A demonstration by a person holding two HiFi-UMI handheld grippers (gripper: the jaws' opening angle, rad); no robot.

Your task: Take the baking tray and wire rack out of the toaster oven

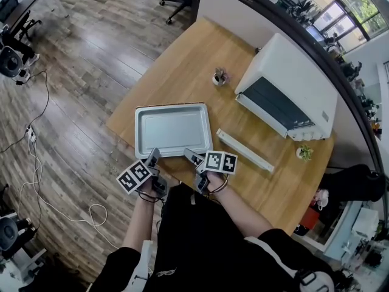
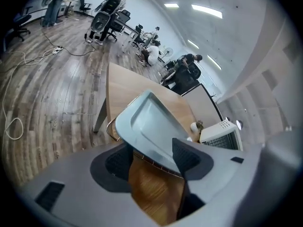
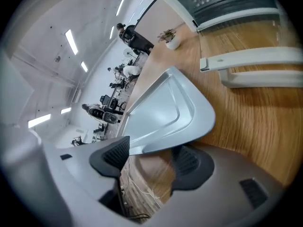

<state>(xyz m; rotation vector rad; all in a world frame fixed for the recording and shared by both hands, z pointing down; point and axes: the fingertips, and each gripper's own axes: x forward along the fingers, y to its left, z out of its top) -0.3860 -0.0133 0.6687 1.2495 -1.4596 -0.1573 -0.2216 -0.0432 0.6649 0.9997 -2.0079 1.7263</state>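
Note:
The grey baking tray point(image 1: 173, 129) lies flat on the wooden table, in front of the white toaster oven point(image 1: 285, 96). A thin wire rack point(image 2: 110, 128) shows under the tray's near rim in the left gripper view. My left gripper point(image 1: 153, 157) is at the tray's near left corner, my right gripper point(image 1: 191, 157) at its near right corner. In the left gripper view the tray point(image 2: 151, 126) has its rim between the spread pads of the left gripper point(image 2: 151, 157), with a gap. The right gripper point(image 3: 150, 157) likewise stands open around the tray's rim point(image 3: 165, 112).
The oven's glass door hangs open, its white handle point(image 1: 243, 149) close to the tray's right side. A small potted plant point(image 1: 219, 76) stands behind the tray and another point(image 1: 304, 152) by the oven's right end. The table's left edge point(image 1: 121, 111) runs near the tray.

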